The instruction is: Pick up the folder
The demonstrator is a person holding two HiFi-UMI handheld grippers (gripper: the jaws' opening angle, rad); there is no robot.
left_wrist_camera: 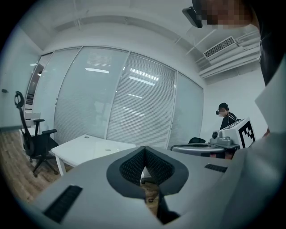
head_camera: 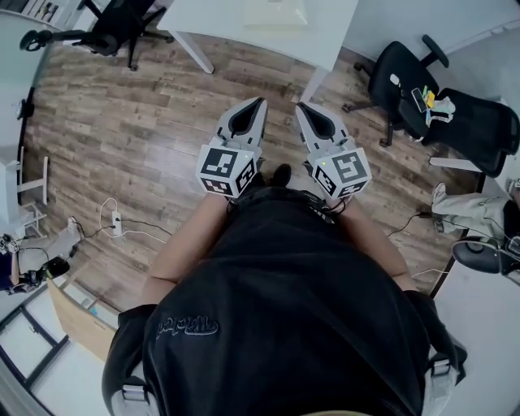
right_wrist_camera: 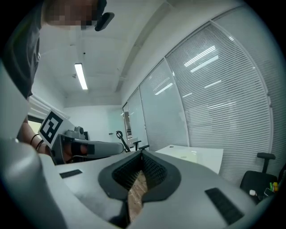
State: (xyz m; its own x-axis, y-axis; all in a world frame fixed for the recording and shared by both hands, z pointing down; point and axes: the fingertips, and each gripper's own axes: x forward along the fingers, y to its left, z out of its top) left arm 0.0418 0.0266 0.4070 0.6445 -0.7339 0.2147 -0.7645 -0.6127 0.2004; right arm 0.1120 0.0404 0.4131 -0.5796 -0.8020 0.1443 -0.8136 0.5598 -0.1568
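A pale, flat folder lies on the white table at the top of the head view, well ahead of both grippers. It shows faintly on the tabletop in the left gripper view and the right gripper view. My left gripper and right gripper are held side by side over the wooden floor, pointing at the table. Both are shut with nothing between the jaws, as the left gripper and right gripper show in their own views.
Black office chairs stand at the top left and right, and another carries small items. Cables and a power strip lie on the floor at left, by a wooden cabinet. Another person stands far off.
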